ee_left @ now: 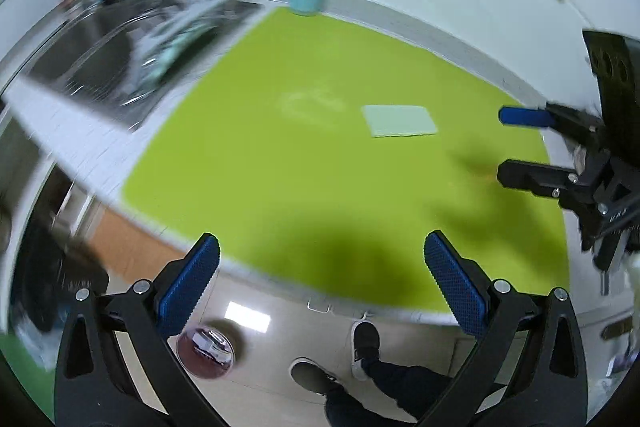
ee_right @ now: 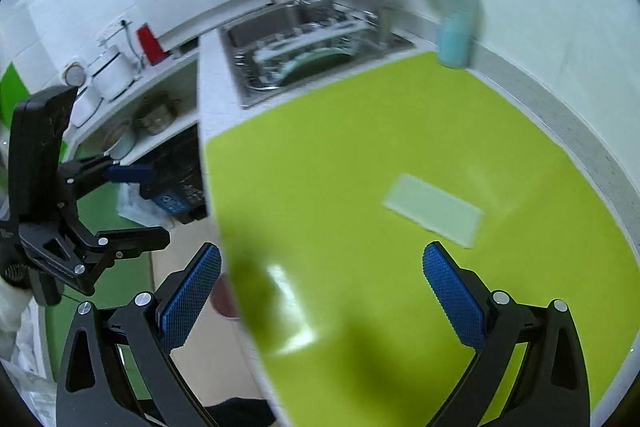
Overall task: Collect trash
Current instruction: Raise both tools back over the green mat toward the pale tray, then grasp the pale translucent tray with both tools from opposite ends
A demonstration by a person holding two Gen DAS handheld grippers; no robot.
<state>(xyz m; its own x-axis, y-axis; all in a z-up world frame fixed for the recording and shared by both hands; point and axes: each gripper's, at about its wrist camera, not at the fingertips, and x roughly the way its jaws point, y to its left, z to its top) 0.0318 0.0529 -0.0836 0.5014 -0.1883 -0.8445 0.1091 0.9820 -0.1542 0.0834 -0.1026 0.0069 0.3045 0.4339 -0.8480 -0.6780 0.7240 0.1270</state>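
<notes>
On the left side of the scene, below the edge of the table (ee_left: 80,147), a small round bin (ee_left: 206,353) stands on the floor, and it seems to hold already some pieces of packaging, though the blur does not let me tell what they are. A larger black bag (ee_right: 180,179) hangs or stands near the table's left end, under the sink (ee_right: 288,39). The left hand-held gripper (ee_left: 320,283) hovers above the front edge of the table with its two blue pads wide apart and nothing between them. Further right, the green mat (ee_left: 280,167) covers most of the table and is almost bare; only one pale flat sheet (ee_left: 400,121) lies on it, toward the back right, and it looks like the last piece of trash to collect. The right hand-held gripper (ee_right: 322,291) is also open and empty, and the sheet (ee_right: 434,209) lies just in front of its right finger, not yet touched. At the far edge a blue bottle (ee_right: 456,23) stands near the wall, and I judge it belongs to the kitchen and is no trash. So the task appears nearly finished: what is left is to take this sheet and to drop it in the bin on the floor.
</notes>
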